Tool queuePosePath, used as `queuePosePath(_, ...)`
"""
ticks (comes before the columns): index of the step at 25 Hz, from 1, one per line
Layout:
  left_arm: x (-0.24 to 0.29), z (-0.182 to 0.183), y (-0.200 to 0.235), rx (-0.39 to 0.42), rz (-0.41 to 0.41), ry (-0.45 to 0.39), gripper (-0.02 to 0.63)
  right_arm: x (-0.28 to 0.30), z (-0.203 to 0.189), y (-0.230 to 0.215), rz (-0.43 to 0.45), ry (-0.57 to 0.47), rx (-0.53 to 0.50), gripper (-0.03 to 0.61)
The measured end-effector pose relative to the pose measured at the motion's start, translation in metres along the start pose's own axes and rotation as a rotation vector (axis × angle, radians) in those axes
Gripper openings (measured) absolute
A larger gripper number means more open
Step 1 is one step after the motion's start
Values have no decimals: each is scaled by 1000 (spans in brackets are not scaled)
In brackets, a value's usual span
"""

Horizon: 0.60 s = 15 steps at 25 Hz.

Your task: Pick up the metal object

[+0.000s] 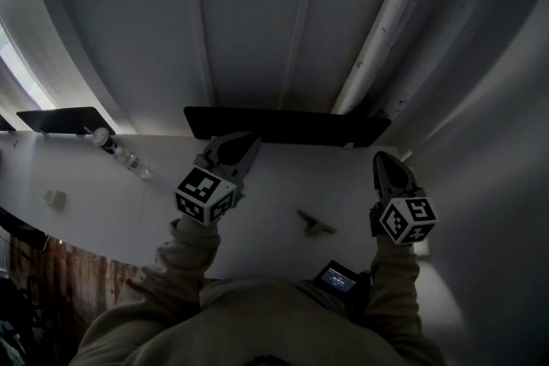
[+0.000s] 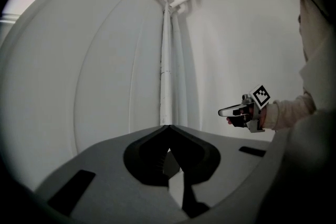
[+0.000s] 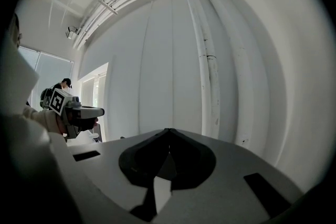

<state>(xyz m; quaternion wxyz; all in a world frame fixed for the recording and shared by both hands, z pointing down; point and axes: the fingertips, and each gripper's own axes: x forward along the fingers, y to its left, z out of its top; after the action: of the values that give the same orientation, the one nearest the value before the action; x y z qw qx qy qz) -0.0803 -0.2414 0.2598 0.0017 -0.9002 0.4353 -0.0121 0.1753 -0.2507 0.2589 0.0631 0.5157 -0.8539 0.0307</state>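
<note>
Both grippers, left gripper (image 1: 233, 143) and right gripper (image 1: 384, 160), we held with jaws pressed together and empty; the metal object (image 1: 316, 224) lay on the white table (image 1: 274, 184) between them — clear of both.

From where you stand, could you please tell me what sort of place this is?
Probably a plain workroom or lab, not a home: bare white walls, exposed white pipes running up the corner, and a white table with a small metal object on it.
</note>
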Motion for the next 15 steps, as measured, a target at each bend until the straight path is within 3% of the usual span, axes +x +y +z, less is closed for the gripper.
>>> queuePosePath(15,19,-36,-6,-42,-33,73,0,14,-28,-5,29,68,-5,18)
